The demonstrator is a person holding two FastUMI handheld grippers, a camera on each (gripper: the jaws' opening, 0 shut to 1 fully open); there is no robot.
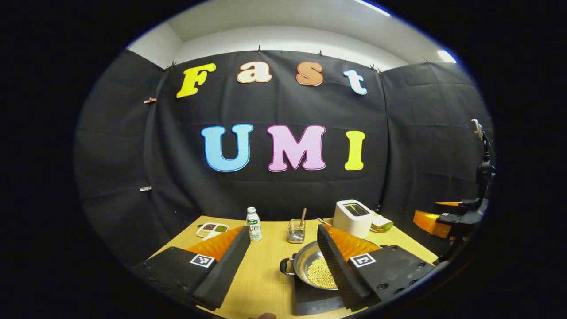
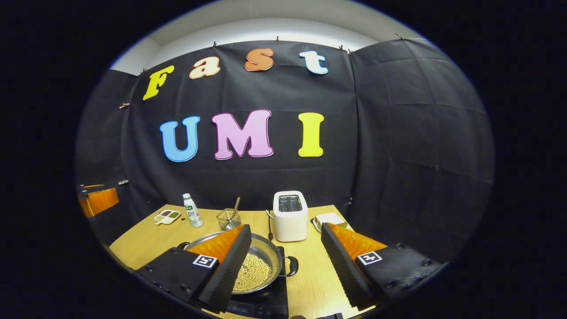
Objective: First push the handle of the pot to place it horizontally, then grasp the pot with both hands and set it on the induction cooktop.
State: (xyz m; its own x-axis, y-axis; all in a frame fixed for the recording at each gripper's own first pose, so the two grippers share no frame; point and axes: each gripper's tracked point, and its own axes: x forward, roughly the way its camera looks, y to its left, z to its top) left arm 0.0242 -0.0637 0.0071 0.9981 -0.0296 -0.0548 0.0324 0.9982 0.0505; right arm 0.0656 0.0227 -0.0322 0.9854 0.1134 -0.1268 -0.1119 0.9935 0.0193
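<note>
A steel pot [image 1: 308, 263] holding pale beans sits on the black induction cooktop [image 1: 310, 301] at the table's near edge. One of its side handles [image 1: 285, 266] points left in the left gripper view. My left gripper [image 1: 283, 232] is open and lifted above the table, its right finger covering part of the pot. In the right gripper view the pot [image 2: 261, 261] rests on the cooktop [image 2: 266, 303], with a side handle [image 2: 292, 266] showing on the right. My right gripper [image 2: 285, 228] is open too, with its left finger over the pot's left half. Neither gripper touches the pot.
A white toaster [image 2: 290, 215] stands behind the pot. A small bottle [image 2: 192, 210], a mesh holder [image 2: 229, 218] with a utensil and a divided dish [image 2: 167, 216] line the back of the wooden table [image 2: 146, 241]. A plate with a sandwich [image 2: 328, 219] lies to the right of the toaster.
</note>
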